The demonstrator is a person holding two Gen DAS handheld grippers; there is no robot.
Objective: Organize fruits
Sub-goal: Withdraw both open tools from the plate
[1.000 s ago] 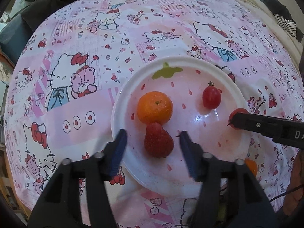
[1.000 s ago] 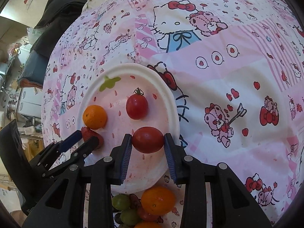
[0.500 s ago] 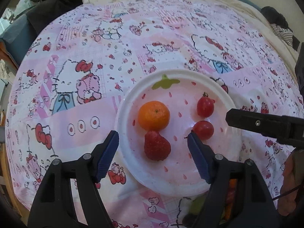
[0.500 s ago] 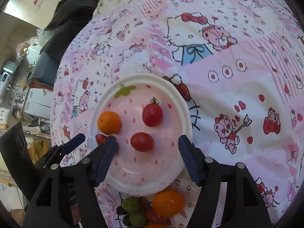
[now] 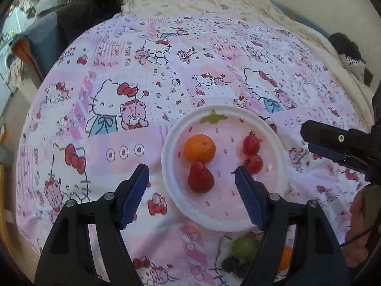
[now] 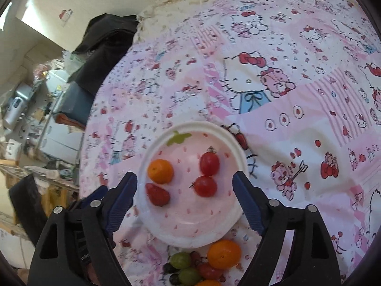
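A white strawberry-print plate lies on the Hello Kitty cloth. On it are an orange, a strawberry and two cherry tomatoes. My left gripper is open and empty above the plate's near left side. My right gripper is open and empty above the plate; it also shows in the left wrist view at the right.
A pile of loose fruit lies just in front of the plate: an orange, green grapes, dark grapes and tomatoes. Dark clothing lies at the cloth's far left edge. Furniture clutter stands beyond the left side.
My right gripper opened and left its cherry tomato on the plate, then drew back. My left gripper opened wider and pulled back and up from the strawberry.
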